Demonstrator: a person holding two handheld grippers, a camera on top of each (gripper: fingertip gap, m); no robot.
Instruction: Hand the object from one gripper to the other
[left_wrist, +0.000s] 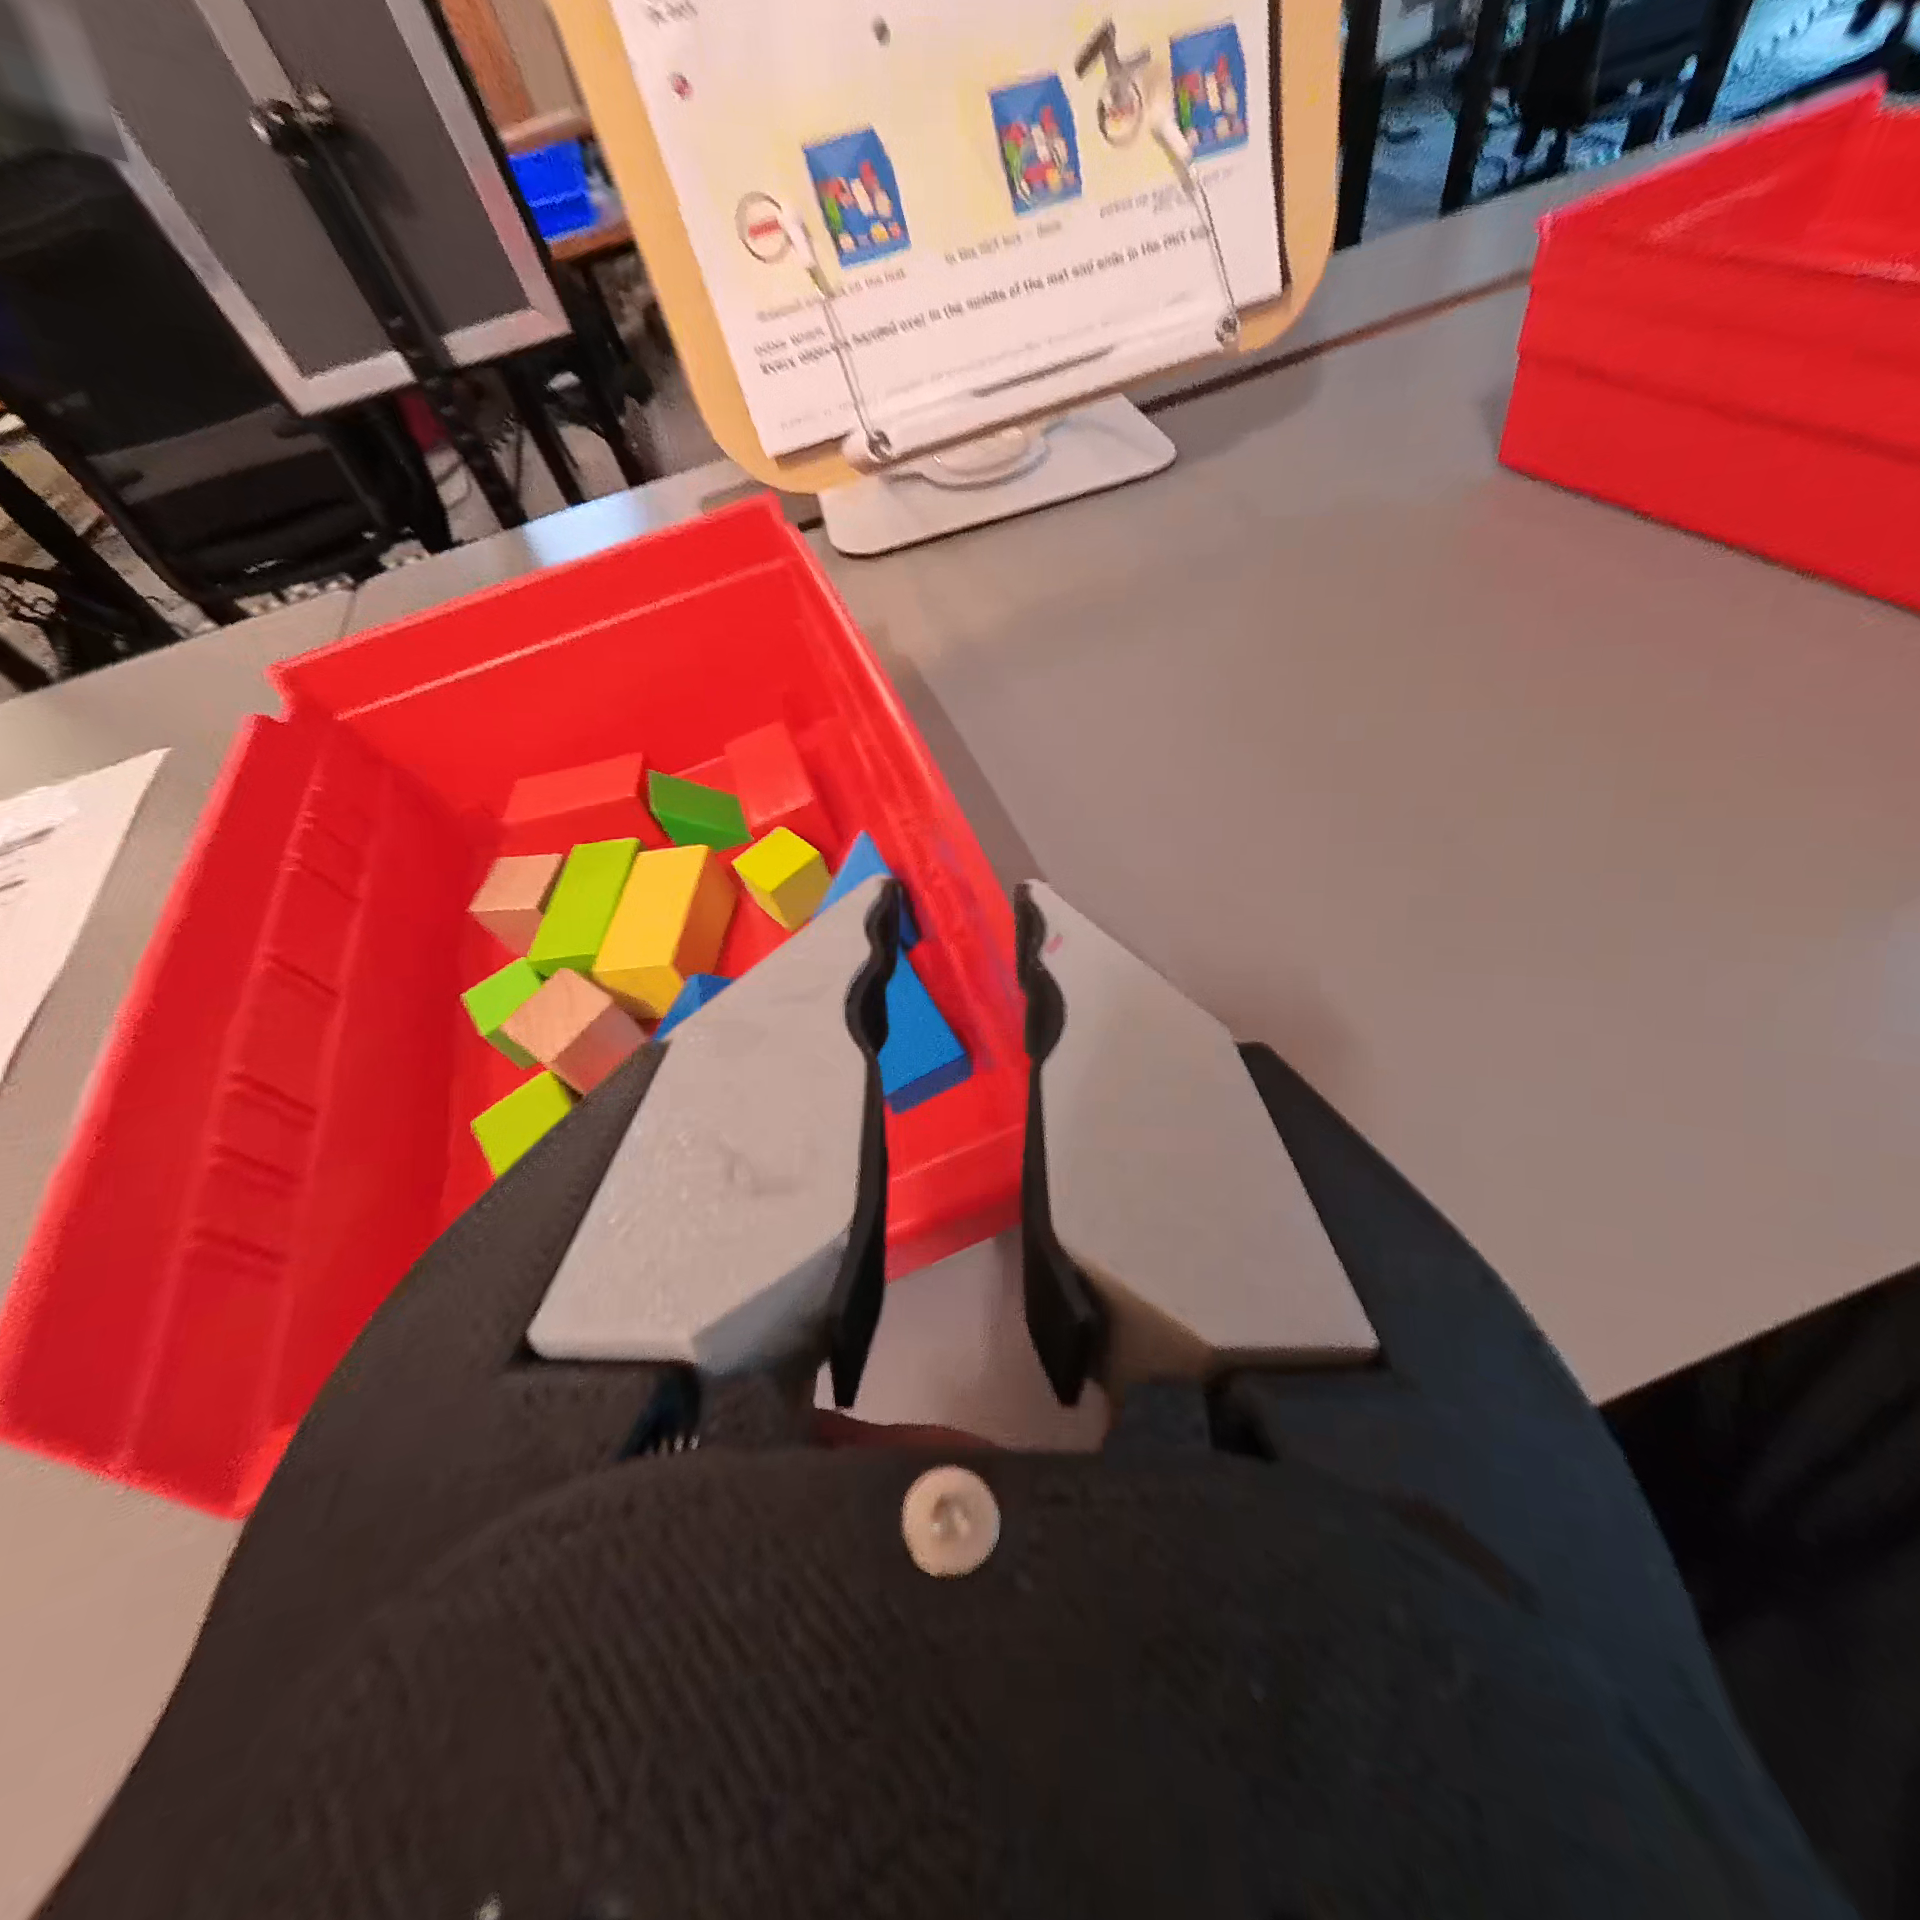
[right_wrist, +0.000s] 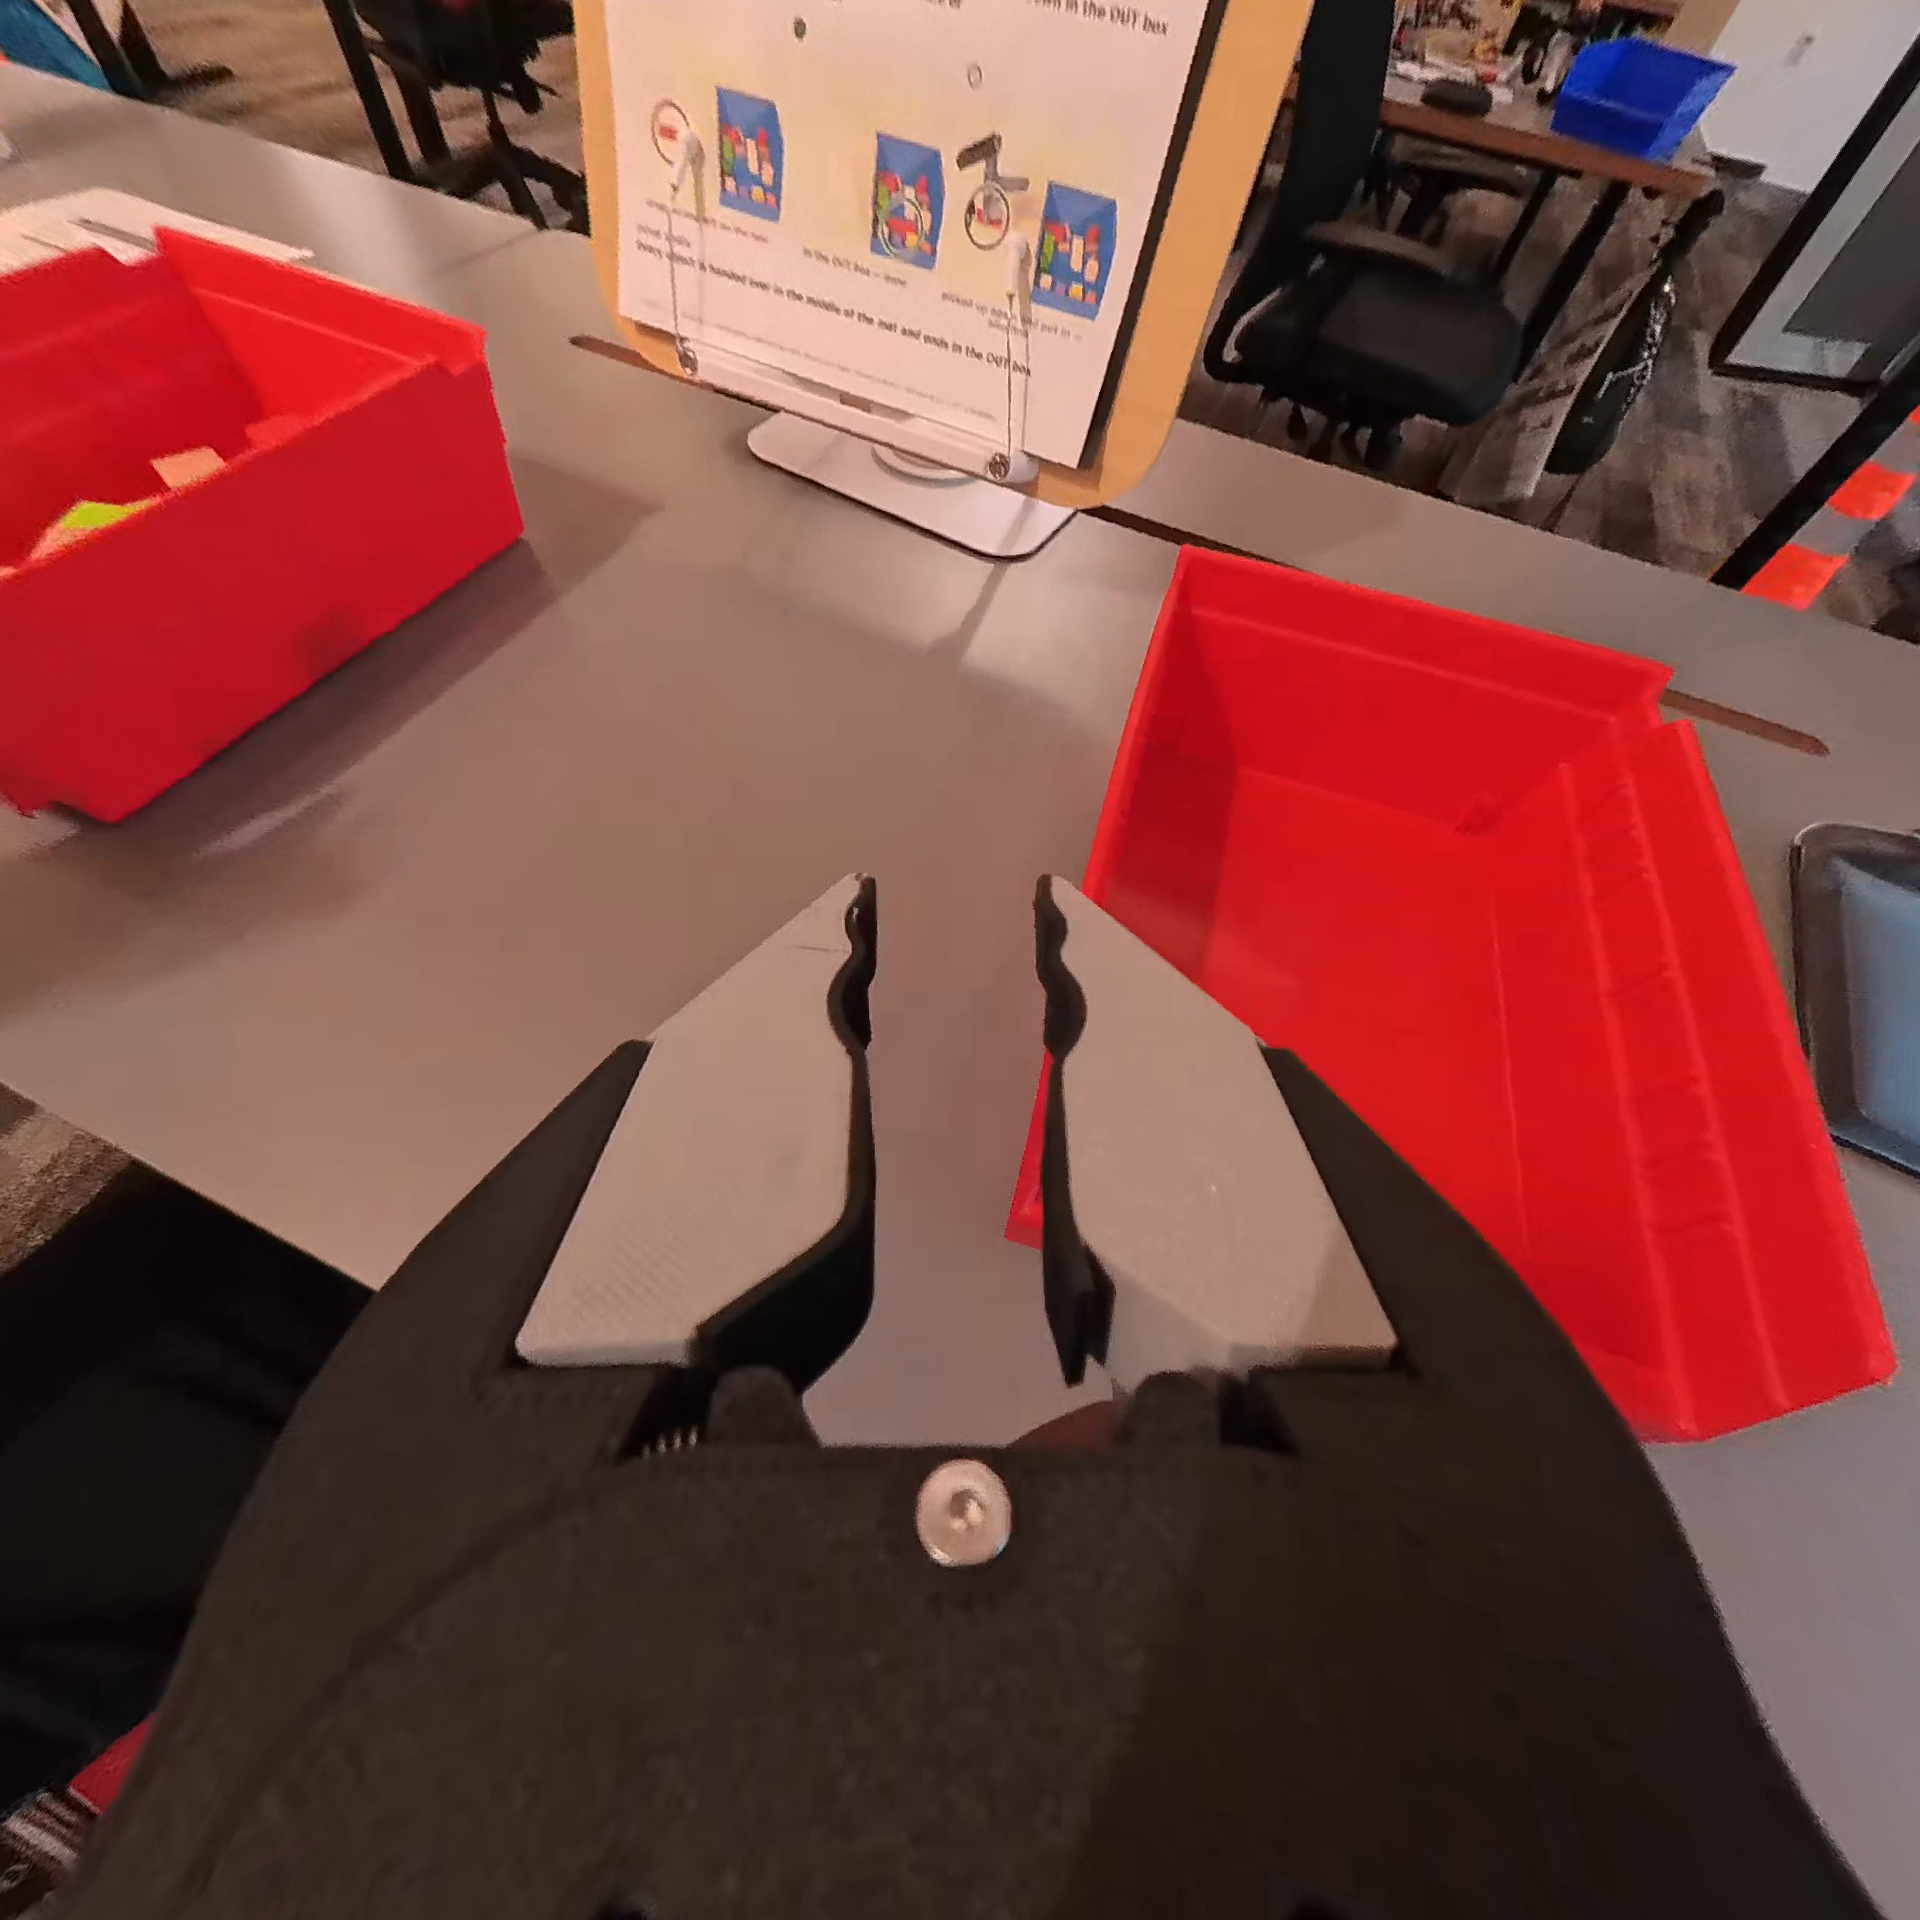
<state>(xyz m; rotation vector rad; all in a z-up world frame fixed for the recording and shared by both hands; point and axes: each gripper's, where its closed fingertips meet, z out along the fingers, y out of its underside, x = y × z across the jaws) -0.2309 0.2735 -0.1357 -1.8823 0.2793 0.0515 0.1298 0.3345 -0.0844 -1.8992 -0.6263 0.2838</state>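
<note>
A red bin (left_wrist: 312, 935) on the grey table holds several wooden blocks: green, yellow (left_wrist: 655, 925), red, natural wood and blue (left_wrist: 925, 1029). My left gripper (left_wrist: 956, 904) is open and empty, its tips above the bin's right wall. In the right wrist view, my right gripper (right_wrist: 956, 899) is open and empty above the bare table, just left of an empty red bin (right_wrist: 1455, 987). The bin with blocks also shows at the far left of that view (right_wrist: 260, 540).
An instruction sheet on a wooden stand (left_wrist: 977, 208) stands at the back middle of the table (left_wrist: 1351, 779); it also shows in the right wrist view (right_wrist: 894, 208). A paper (left_wrist: 52, 862) lies left of the block bin. A dark tray (right_wrist: 1860, 987) lies right of the empty bin. Some 35 cm of space lies between my two pairs of fingers.
</note>
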